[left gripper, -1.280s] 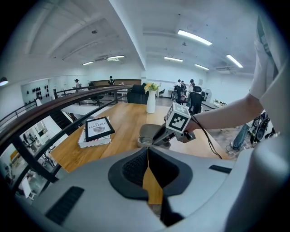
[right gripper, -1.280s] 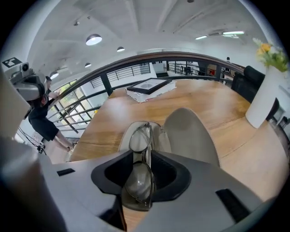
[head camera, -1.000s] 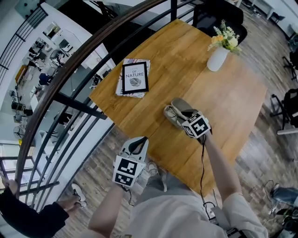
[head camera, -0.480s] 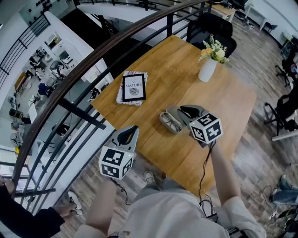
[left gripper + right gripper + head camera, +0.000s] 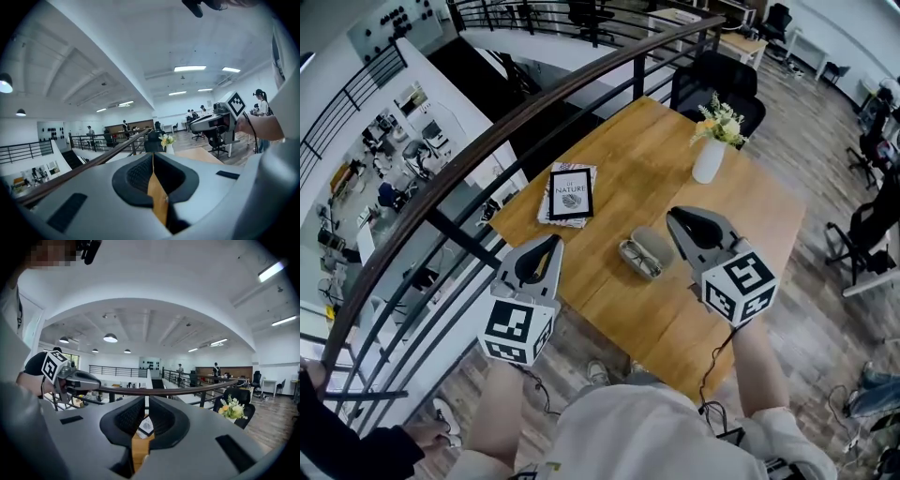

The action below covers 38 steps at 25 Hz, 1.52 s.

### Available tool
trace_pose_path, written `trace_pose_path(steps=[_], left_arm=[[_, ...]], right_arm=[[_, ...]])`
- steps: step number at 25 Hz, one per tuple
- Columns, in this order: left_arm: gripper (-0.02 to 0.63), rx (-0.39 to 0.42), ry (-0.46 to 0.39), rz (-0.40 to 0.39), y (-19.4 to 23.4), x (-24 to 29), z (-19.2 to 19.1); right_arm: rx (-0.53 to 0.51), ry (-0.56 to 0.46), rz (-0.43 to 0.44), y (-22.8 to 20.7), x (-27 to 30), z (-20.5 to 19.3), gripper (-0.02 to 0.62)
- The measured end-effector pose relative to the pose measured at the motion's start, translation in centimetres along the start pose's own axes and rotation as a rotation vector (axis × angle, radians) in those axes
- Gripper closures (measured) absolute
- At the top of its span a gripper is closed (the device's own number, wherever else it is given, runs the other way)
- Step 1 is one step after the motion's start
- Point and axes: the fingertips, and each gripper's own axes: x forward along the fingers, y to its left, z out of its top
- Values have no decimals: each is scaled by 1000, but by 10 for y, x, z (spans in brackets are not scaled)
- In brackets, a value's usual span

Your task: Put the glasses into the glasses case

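- Both hand-held grippers have risen since the earlier frames. The left hand-held gripper [image 5: 546,246] hung low off the table's edge, and the right hand-held gripper [image 5: 677,217] was down at the case. Now both ride high and point almost level, which I take as a pull-back to clear the work.
- The warm brown wooden tabletop [image 5: 637,159] lies below and ahead of both hand-held grippers, touching neither.
- A black-covered book on a pale magazine [image 5: 570,192] sits ahead of the left hand-held gripper, well apart from it. It seems to be set aside and have no part in the job.
- A white vase of yellow and white flowers [image 5: 710,155] stands beyond the right hand-held gripper's tips, also well clear.
- The grey oval glasses case [image 5: 654,240] lies open on the tabletop below and between the two hand-held grippers, nearer the right one.
- The thin-framed glasses [image 5: 637,260] appear to lie folded in the case's nearer half, left there with nothing gripping them. With the lid still up, I judge that only shutting the case could remain.
- The left jaws are pressed together, showing just a slit, with nothing in them.
- The right jaws have just been closing and now leave a narrow gap. Only the distant book shows through it, so they hold nothing.
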Motion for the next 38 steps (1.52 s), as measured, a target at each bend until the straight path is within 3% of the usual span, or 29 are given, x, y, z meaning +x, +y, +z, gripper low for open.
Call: trace_pose_path(steps=[8, 12, 17, 23, 31, 38], left_arm=[[584, 12, -162, 100, 14, -49, 69], [584, 51, -154, 111, 16, -60, 82], [584, 116, -119, 116, 3, -75, 73], [584, 127, -82, 133, -11, -87, 59], [584, 92, 13, 84, -28, -79, 21], [584, 42, 31, 70, -31, -77, 5]], right_arm=[[-76, -157, -51, 20, -47, 62, 555], [-75, -207, -71, 30, -61, 78, 558], [-137, -229, -99, 51, -80, 82, 558], [-84, -243, -106, 56, -90, 77, 560], [-17, -189, -87, 61, -90, 50, 566], [-13, -122, -75, 67, -87, 22, 568]])
